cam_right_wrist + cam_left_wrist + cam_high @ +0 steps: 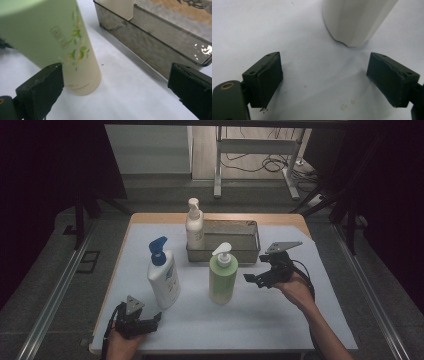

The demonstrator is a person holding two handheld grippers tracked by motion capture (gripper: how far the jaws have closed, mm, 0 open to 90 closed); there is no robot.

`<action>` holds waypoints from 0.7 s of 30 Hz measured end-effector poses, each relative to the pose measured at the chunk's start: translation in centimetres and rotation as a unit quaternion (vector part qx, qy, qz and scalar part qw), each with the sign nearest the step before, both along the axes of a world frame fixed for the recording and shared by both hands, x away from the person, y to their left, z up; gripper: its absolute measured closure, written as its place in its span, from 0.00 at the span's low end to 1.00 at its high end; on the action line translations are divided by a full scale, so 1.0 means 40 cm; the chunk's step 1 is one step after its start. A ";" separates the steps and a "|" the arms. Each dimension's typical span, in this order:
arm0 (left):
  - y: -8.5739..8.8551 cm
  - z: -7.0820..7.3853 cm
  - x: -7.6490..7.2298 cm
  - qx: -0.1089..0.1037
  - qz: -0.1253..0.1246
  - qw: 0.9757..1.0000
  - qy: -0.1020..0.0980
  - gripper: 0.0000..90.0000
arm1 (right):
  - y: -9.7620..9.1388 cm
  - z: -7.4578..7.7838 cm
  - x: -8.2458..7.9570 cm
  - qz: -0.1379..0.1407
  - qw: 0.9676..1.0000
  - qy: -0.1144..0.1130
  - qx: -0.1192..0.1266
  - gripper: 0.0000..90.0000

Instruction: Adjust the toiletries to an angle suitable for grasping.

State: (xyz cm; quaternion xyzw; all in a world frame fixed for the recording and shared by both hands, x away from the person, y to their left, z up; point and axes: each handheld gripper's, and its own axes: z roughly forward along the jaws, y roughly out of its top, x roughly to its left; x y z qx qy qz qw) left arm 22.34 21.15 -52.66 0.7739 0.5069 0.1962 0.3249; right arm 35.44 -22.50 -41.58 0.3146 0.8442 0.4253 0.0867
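High view is sitting above the near edge, looking forward and down over the whole surface [260, 320]. Left gripper view is riding low, looking along its jaws, very close to the white bottle [358, 20] base; high view is sharing that bottle [164, 280]. Right gripper view is hovering close, facing the green bottle [57, 42] and tray [150, 42], both also shown from above [223, 280] [250, 254].

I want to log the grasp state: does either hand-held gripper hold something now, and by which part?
Nothing is held. The left hand-held gripper is open short of the white pump bottle with blue pump; the right hand-held gripper is open beside the green pump bottle.
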 end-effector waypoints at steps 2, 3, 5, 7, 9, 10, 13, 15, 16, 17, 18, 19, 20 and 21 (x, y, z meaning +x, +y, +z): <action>0.000 0.000 0.000 0.000 0.000 1.000 0.000 0.14 | -0.001 -0.002 -0.009 0.002 1.000 -0.001 -0.002 0.00; 0.000 0.000 0.000 0.000 0.000 1.000 0.000 0.14 | -0.001 -0.002 -0.014 0.003 1.000 -0.004 -0.001 0.00; 0.000 0.000 0.000 0.000 0.000 1.000 0.000 0.14 | -0.002 -0.001 -0.023 0.006 1.000 -0.013 -0.003 0.00; 0.000 0.000 0.000 0.000 0.000 1.000 0.000 0.14 | -0.002 -0.001 -0.032 0.009 1.000 -0.015 0.000 0.00; 0.000 0.000 0.000 0.000 0.000 1.000 0.000 0.14 | 0.000 -0.002 -0.042 0.015 1.000 -0.013 -0.001 0.00; 0.000 0.000 0.000 0.000 0.000 1.000 0.000 0.14 | 0.003 -0.004 -0.047 0.019 1.000 -0.013 -0.003 0.00; 0.000 0.000 0.000 0.000 0.000 1.000 0.000 0.14 | 0.013 -0.011 -0.062 0.031 0.999 -0.016 -0.008 0.00; 0.000 0.000 0.000 0.000 0.000 1.000 0.000 0.15 | 0.020 -0.015 -0.069 0.038 0.999 -0.016 -0.009 0.00; 0.000 0.000 0.000 0.000 0.000 1.000 0.000 0.14 | 0.024 -0.017 -0.071 0.043 0.999 -0.015 -0.012 0.00; 0.000 0.000 0.000 0.000 0.000 1.000 0.000 0.15 | 0.028 -0.020 -0.073 0.047 0.999 -0.016 -0.014 0.00; 0.000 0.000 0.000 0.000 0.000 1.000 0.000 0.14 | 0.031 -0.021 -0.075 0.048 0.999 -0.015 -0.016 0.00; 0.000 0.000 0.000 0.000 0.000 1.000 0.000 0.14 | 0.035 -0.023 -0.076 0.051 0.998 -0.015 -0.016 0.00; 0.000 0.000 0.000 0.000 0.000 1.000 0.000 0.15 | 0.038 -0.023 -0.077 0.053 0.998 -0.015 -0.014 0.00; 0.000 0.000 0.000 0.000 0.000 1.000 0.000 0.14 | 0.040 -0.024 -0.078 0.053 0.998 -0.015 -0.011 0.00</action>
